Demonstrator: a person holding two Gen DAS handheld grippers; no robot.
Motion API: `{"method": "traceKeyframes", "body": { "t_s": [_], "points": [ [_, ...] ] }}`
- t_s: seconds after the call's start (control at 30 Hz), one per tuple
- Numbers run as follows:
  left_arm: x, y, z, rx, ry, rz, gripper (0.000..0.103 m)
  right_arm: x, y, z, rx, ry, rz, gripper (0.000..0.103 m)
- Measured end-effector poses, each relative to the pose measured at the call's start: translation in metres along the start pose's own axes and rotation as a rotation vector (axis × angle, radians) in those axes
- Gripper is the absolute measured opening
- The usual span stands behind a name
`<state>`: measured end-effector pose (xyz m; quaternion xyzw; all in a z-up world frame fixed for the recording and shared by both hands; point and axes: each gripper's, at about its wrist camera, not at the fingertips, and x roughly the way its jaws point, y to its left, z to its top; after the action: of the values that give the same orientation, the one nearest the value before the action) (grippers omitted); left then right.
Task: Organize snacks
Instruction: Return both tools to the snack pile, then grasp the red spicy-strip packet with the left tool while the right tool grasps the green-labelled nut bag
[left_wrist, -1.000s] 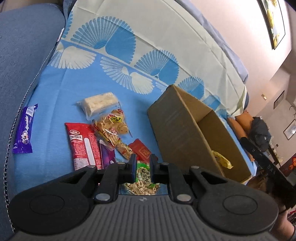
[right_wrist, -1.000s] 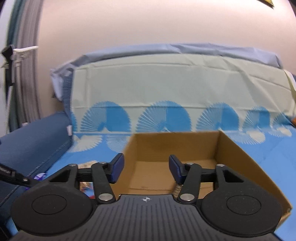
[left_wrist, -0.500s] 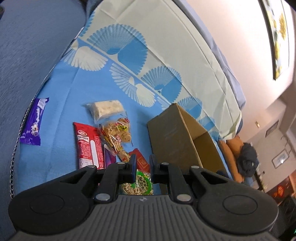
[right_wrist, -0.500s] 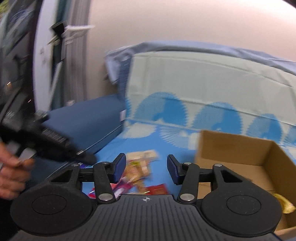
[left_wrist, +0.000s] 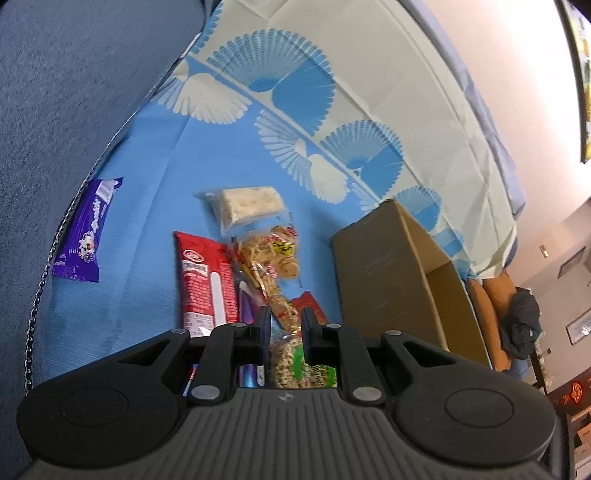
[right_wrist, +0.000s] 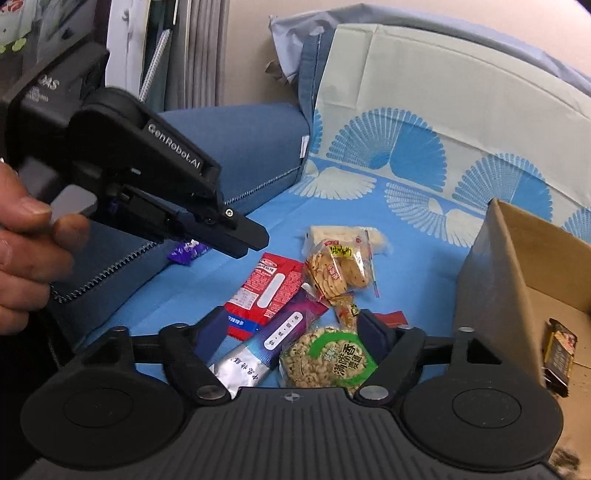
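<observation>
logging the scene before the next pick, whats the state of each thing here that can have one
cardboard box: open-topped, one dark wrapped snack inside
peanut pack: sealed, flat on the cloth
biscuit bag: sealed, lying on other packs
red pack: sealed, flat
purple bar: sealed, apart by the cushion
left gripper: jaws narrow, just opening, holding nothing
right gripper: jaws wide, just opening, empty

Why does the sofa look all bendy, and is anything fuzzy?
Left wrist view: the fisheye lens curves the patterned cover and the wall glares white; the biscuit bag is slightly smeared. Right wrist view: the hand at the edge is blurred; the peanut packet is sharp.
</observation>
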<state>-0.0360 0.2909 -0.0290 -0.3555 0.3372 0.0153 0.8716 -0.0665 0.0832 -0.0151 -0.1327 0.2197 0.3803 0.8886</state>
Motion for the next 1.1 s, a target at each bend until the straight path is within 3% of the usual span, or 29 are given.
{"method": "traceKeyframes", "body": {
  "t_s": [0.2,0.37,0.47,0.53,0.6,0.73,0.97,1.1],
  "points": [
    [0.013,0.009,0.006,-0.035,0.002,0.066,0.025,0.024,-0.01,-0.001,0.06,0.082,-0.05,0.09],
    [0.033,0.009,0.01,-0.013,0.016,0.174,0.026,0.044,-0.023,-0.005,0.133,0.154,-0.07,0.091],
    [0.044,0.005,0.01,0.025,0.004,0.248,0.038,0.054,-0.024,-0.009,0.128,0.202,-0.099,0.091],
    [0.053,0.004,0.009,0.048,0.002,0.297,0.04,0.057,-0.025,-0.011,0.127,0.216,-0.106,0.091],
    [0.06,0.004,0.008,0.061,-0.001,0.341,0.052,0.06,-0.026,-0.012,0.13,0.227,-0.114,0.091],
    [0.072,0.005,0.007,0.079,0.0,0.387,0.063,0.065,-0.027,-0.014,0.146,0.248,-0.106,0.091],
    [0.093,-0.021,-0.006,0.278,0.014,0.455,0.076,0.074,-0.027,-0.016,0.152,0.279,-0.106,0.092],
    [0.102,-0.03,-0.014,0.365,0.023,0.484,0.075,0.076,-0.028,-0.016,0.165,0.286,-0.106,0.092]
  ]
}}
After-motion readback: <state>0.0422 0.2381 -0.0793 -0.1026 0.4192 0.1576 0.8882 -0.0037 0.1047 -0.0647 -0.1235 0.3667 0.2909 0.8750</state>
